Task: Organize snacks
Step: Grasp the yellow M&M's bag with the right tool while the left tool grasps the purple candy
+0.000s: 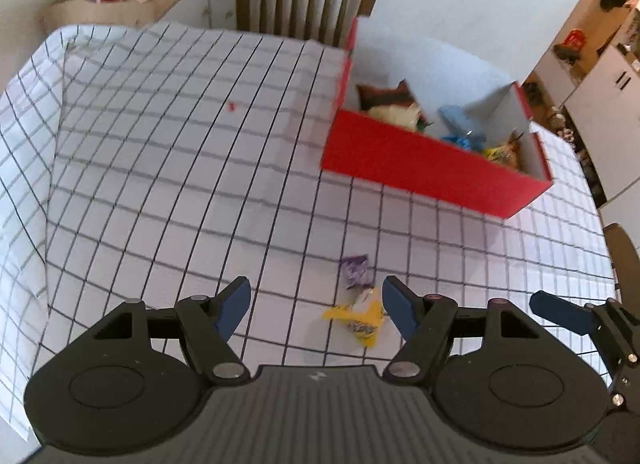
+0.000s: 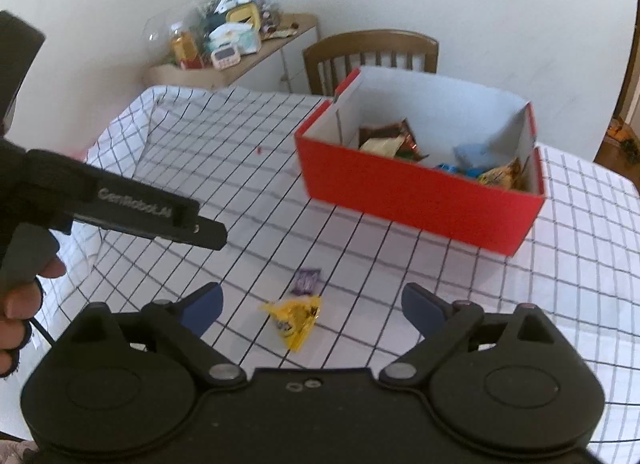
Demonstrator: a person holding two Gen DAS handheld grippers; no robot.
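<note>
Sorting nearly done: most snacks in red box (image 2: 416, 199), 2 left on tablecloth (image 1: 160, 143).
Yellow packet (image 2: 295, 318) & purple packet (image 2: 306, 280) lie ahead between both tongs' tips; left gripper (image 1: 316, 306) & right gripper (image 2: 312, 308) wide open, empty.

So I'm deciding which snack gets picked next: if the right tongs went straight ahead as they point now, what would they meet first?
Probably the crinkled yellow foil snack packet on the checked tablecloth, lying between the open right tongs. The small purple wrapper comes just beyond; depth is uncertain.
</note>
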